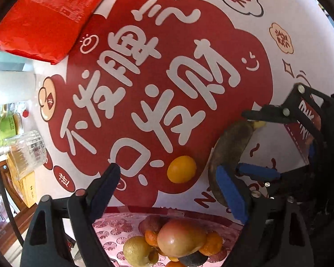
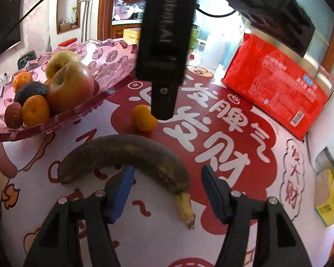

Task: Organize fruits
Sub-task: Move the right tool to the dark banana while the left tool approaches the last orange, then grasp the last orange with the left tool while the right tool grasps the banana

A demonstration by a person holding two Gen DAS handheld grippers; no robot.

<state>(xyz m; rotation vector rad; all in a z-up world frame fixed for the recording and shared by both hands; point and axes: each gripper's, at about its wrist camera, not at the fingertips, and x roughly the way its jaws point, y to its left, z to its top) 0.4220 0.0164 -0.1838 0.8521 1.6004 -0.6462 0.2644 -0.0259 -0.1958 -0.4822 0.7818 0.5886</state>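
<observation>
Kitchen counter (image 2: 158, 240) under a glossy red-and-white printed mat; landmark is the pink faceted plastic fruit tray (image 2: 113, 51), already loaded with a red-yellow apple (image 2: 70, 87), a greenish apple, several small mandarins and a dark avocado. Still loose on the mat: an overripe brown-black banana (image 2: 127, 153) just in front of the tray, and a small smooth orange mandarin (image 2: 144, 118) a bit beyond it, near the tray's right edge. Right gripper (image 2: 167, 191) is wide open, holding nothing, blue-padded jaws straddling the banana's stem end. The banana's curved long axis runs across the jaw line, yellow stem pointing back toward the gripper, so a close here looks likely to pinch across the narrow body. Left gripper (image 1: 173, 189) is also wide open and empty, looking down with the mandarin between its jaws' line, tray below it in view. Right hand is nearer the banana, left nearer the mandarin. Banana skin looks soft; a light squeeze seems advisable.
</observation>
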